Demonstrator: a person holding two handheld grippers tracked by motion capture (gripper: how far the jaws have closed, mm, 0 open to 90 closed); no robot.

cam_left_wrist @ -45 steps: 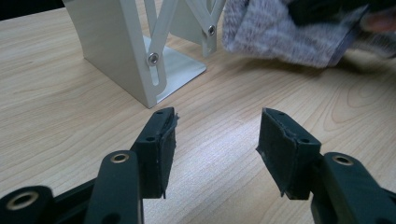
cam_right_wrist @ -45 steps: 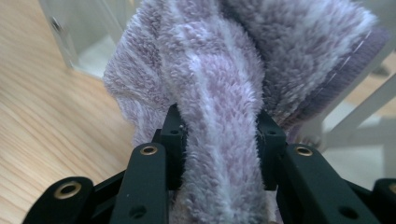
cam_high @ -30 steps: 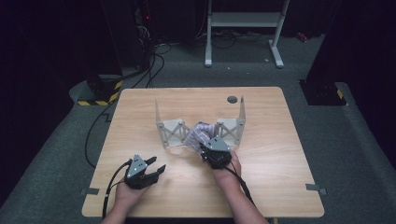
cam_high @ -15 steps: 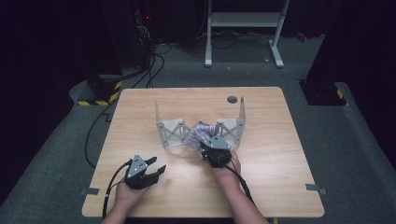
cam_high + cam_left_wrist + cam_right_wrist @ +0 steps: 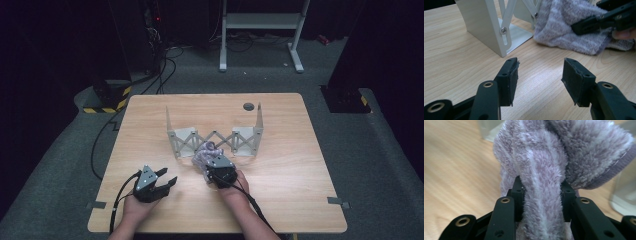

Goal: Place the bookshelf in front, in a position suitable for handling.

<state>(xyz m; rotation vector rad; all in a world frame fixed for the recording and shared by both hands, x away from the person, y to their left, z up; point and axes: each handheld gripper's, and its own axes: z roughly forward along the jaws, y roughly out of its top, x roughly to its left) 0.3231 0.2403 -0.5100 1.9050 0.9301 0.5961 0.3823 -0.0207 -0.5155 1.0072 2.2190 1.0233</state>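
1. Right tool [image 5: 214, 166]: clenched on the purple towel [image 5: 205, 155], seen in the high view just in front of the white folding rack [image 5: 215, 137], near the middle of the counter [image 5: 290, 165].
2. In the right gripper view: a thick fold of the towel [image 5: 541, 195] between the 2 black jaws, pressed from both sides; more of the fluffy cloth bunched above and beyond the jaws, with a darker hemmed edge at the right.
3. Jaws of the right tool: just closing a little further, with the towel between them.
4. Towel in the left gripper view [image 5: 564, 27]: lying on the counter [image 5: 456, 50], beside the foot of the rack [image 5: 486, 27] and seemingly touching it; pale stripes visible on the cloth. Right tool [image 5: 584, 26] on top of the cloth there, at the upper right, with a fingertip behind it.
5. Left tool [image 5: 167, 181]: released, with nothing between the jaws, low over bare wood at the front left part of the counter, well apart from the towel. In its own view [image 5: 539, 75]: both pads wide apart, wood grain between them.
6. Rack: 2 upright end plates joined by a crossed scissor lattice, standing on the counter behind the towel.
7. Small dark round hole [image 5: 248, 106] in the counter, behind the rack.
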